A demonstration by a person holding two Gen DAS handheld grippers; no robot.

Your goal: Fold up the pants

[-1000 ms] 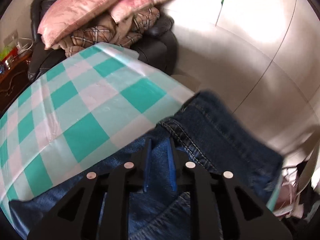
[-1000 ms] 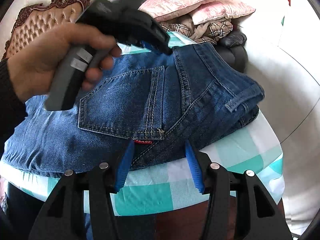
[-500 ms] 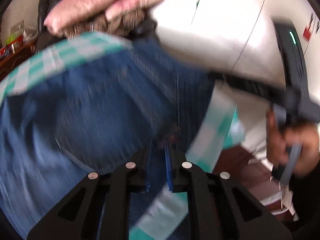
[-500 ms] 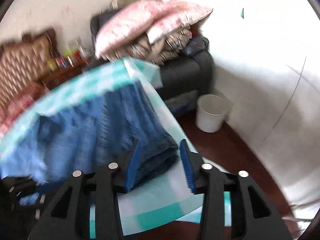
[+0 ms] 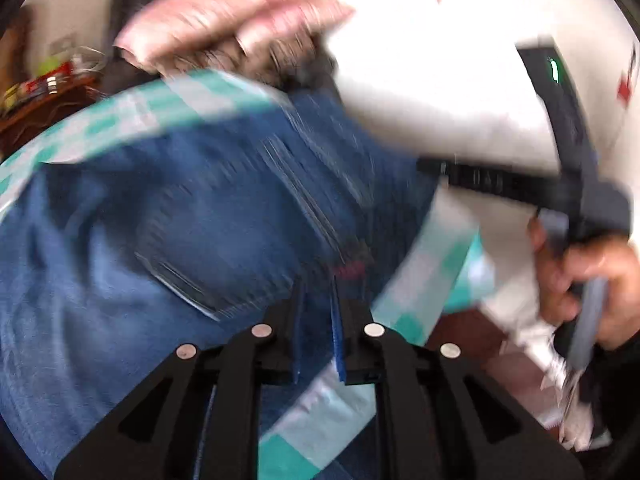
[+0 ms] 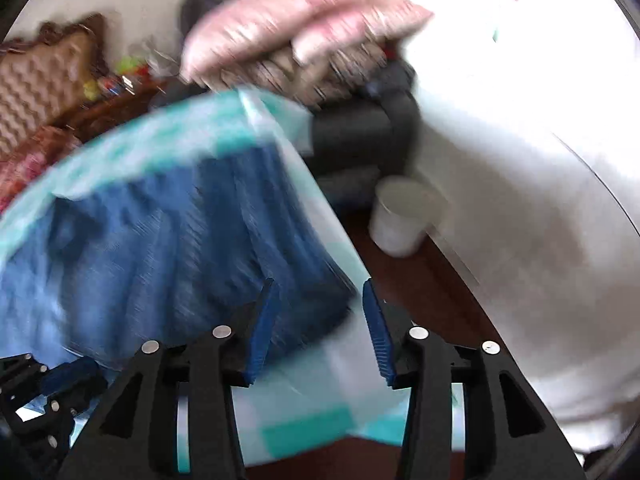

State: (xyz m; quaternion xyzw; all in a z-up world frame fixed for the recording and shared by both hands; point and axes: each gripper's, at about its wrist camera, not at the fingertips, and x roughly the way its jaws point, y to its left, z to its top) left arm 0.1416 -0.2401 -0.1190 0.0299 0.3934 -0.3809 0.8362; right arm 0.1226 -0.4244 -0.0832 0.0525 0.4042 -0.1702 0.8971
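Note:
Blue jeans (image 5: 180, 220) lie folded on the teal checked tablecloth (image 5: 420, 280), back pocket up; both views are blurred. My left gripper (image 5: 318, 320) hovers over their near edge beside a red label. Its jaws stand a narrow gap apart and are opening, with denim and cloth seen through the gap and nothing pinched. My right gripper (image 6: 320, 324) is open and still opening, straddling the right end of the jeans (image 6: 160, 240) without pressing on it. A hand (image 5: 580, 280) holds the right tool at the table's right side.
Pink pillows (image 6: 300, 20) are piled on a dark armchair (image 6: 368, 128) beyond the table. A white bin (image 6: 404, 216) stands on the brown floor (image 6: 420, 288) by a white wall. A carved headboard (image 6: 40, 80) and a cluttered side table sit far left.
The left gripper swept from the far side of the jeans to their near edge. The right gripper swung from the pocket to the jeans' right end, and its jaws narrowed and then widened.

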